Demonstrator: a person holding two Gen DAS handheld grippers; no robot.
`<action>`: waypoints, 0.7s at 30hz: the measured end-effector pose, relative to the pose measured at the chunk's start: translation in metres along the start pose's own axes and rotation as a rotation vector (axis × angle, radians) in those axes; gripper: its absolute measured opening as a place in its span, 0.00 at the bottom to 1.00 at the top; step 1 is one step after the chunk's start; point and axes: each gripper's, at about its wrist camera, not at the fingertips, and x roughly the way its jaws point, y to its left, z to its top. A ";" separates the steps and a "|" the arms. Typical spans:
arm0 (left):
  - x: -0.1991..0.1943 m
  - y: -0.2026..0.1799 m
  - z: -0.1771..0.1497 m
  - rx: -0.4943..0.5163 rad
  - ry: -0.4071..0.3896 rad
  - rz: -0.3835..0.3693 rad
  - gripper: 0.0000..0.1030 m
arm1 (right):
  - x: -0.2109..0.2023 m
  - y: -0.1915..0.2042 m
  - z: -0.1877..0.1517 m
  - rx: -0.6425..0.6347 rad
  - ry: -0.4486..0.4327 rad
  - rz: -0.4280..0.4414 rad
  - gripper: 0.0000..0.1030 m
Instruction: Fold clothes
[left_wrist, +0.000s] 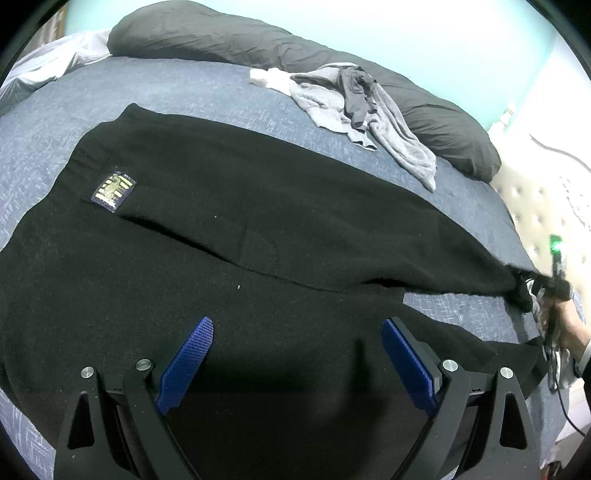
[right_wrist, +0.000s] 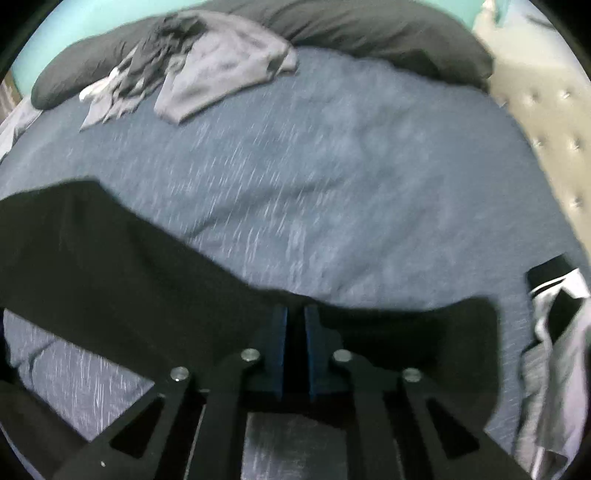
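Black pants (left_wrist: 258, 229) lie spread flat on the bed (left_wrist: 184, 88), waistband with a label patch (left_wrist: 112, 192) at left, legs running right. Left hand-held gripper (left_wrist: 297, 354) hovers over the near part, jaws spread, holding nothing. Right hand-held gripper (right_wrist: 294, 339) is pressed together, pinching a far-leg cuff and pulling it taut at the bed's right edge. Judging by this, folding has barely started: pants only laid out. Grey clothes pile (left_wrist: 362, 114) waits unfolded far off by the dark pillow (left_wrist: 221, 33).

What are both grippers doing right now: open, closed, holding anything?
Left gripper: open, holding nothing, above the black pants.
Right gripper: closed on the black pants' leg end.
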 end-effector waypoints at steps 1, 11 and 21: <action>0.000 0.000 0.000 0.001 -0.001 0.000 0.92 | -0.009 -0.004 0.005 0.018 -0.039 -0.013 0.07; -0.002 0.001 0.002 -0.002 -0.003 -0.002 0.92 | -0.012 -0.041 0.028 0.287 -0.069 -0.081 0.11; -0.001 -0.002 0.002 0.006 -0.003 -0.001 0.92 | -0.025 -0.122 -0.018 0.510 -0.030 -0.151 0.30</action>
